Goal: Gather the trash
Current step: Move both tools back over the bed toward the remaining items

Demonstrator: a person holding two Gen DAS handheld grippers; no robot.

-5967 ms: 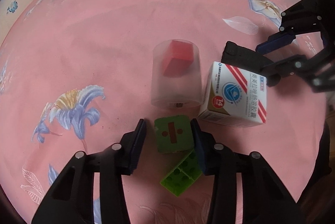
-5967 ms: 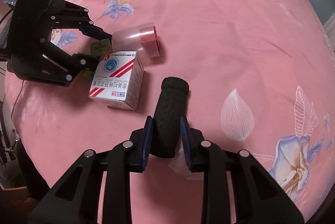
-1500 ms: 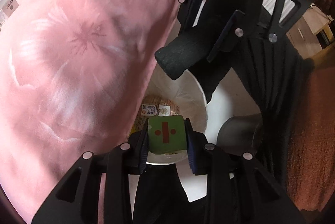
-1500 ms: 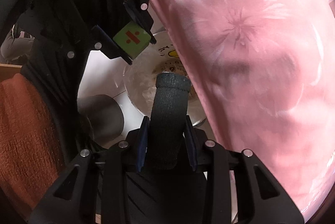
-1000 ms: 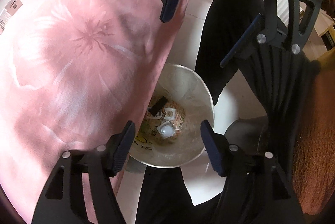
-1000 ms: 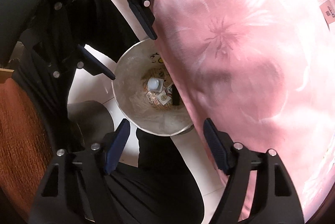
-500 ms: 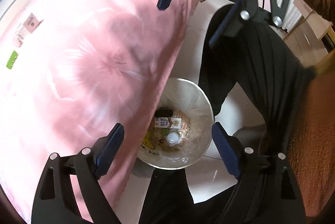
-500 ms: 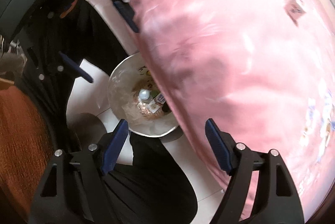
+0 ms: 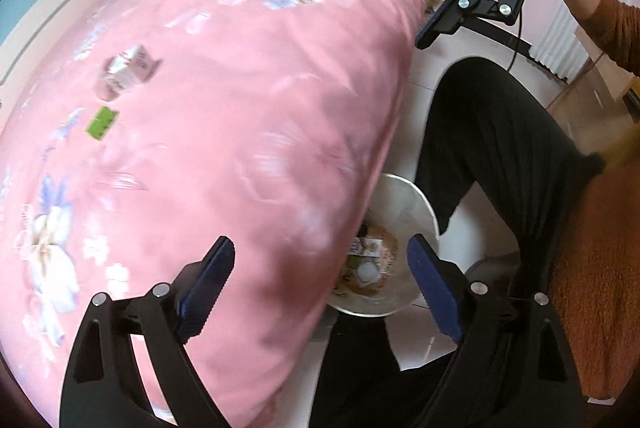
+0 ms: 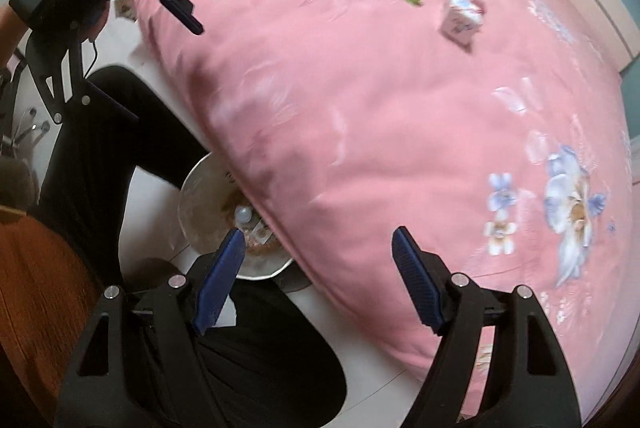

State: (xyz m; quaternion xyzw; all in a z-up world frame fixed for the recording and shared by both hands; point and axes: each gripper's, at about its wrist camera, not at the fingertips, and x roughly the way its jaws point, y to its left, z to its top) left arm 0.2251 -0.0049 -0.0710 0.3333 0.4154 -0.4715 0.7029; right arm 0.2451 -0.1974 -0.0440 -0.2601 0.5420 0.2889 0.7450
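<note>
- both claws empty: left gripper (image 9: 320,280) opening wider, right gripper (image 10: 316,268) spread apart, above the trash bin (image 9: 420,204) beside the bed (image 9: 240,108).
- next, judged — reach back for the small box (image 9: 128,70) and green block (image 9: 102,122) on the bedspread.

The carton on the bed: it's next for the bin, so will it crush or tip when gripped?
The carton looks like thin printed card, so probably light and apt to dent under a hard squeeze. It lies tilted on the soft pink bedspread, so a nudge may tip it. Its flat faces should suit the pads. Both grippers are empty; the left gripper's jaws are opening.
</note>
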